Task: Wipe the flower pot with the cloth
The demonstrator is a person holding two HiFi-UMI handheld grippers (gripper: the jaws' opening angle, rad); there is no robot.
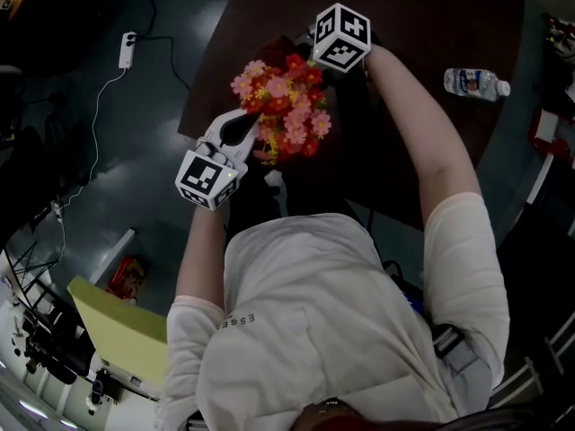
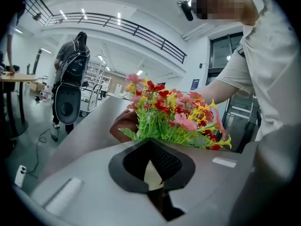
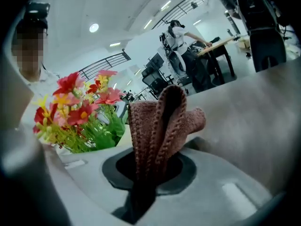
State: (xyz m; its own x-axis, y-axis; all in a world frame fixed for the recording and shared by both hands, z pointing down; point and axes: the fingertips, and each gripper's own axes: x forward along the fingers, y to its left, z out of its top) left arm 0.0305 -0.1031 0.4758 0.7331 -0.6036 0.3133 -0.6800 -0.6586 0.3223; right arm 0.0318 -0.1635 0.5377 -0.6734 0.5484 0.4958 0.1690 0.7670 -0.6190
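Flower pot (image 2: 152, 175), cream, on the brown table (image 1: 431, 25), was pinched at its near rim by the closed left gripper (image 2: 150, 142); beyond the pot, the right gripper (image 3: 153, 164) clamped the brown cloth (image 3: 162, 121), which needed pressing flat against its wall

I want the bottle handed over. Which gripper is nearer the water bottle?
Right. The right gripper, clamping the cloth, is on the flowers' side facing the water bottle; the left gripper, gripping the flower pot, is across the flowers, farther away.

Knitted cloth (image 3: 157, 126) rough; table (image 1: 431, 25) smooth, matt.
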